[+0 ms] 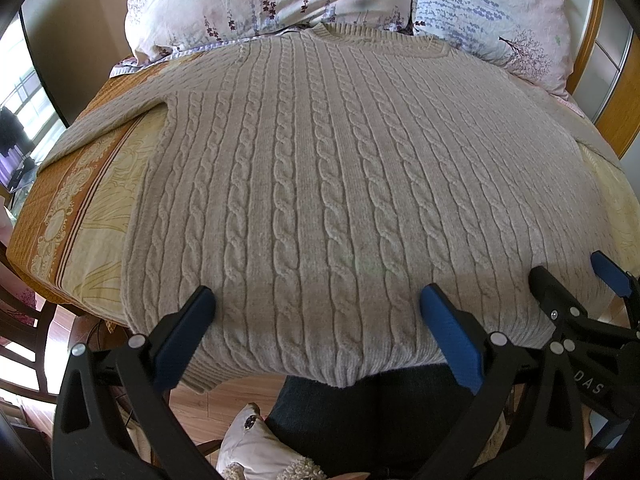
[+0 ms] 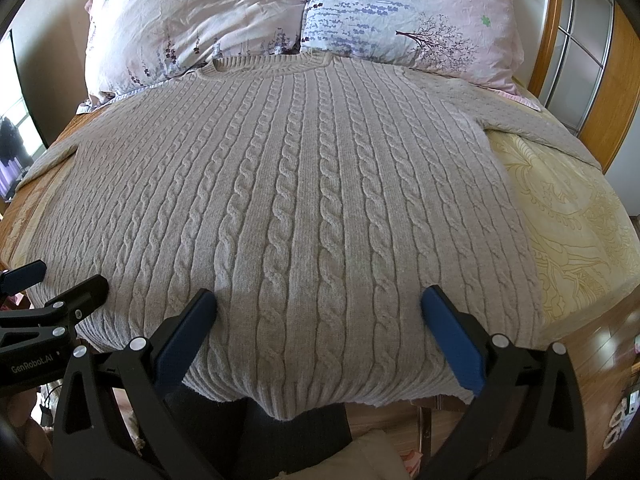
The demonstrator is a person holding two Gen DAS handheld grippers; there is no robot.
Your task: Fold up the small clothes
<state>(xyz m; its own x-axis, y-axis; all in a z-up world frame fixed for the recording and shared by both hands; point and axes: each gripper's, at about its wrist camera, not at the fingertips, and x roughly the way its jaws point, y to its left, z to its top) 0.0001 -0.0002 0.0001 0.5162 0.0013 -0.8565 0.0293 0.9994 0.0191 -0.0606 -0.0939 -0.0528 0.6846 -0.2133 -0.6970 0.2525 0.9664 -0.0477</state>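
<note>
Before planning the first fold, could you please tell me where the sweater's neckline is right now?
In both views the ribbed neckline of the beige cable-knit sweater lies at the far end of the bed, touching the two floral pillows, opposite both open grippers.

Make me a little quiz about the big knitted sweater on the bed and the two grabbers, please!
1. True or false: the sweater lies spread flat with its collar toward the pillows.
2. Multiple choice: the left gripper has its jaws A) shut on a sleeve, B) wide open over the hem, C) shut on a pillow.
3. Fill in: the right gripper has its jaws ____ and holds nothing.

Key: 1 true; 2 B; 3 open.
</note>
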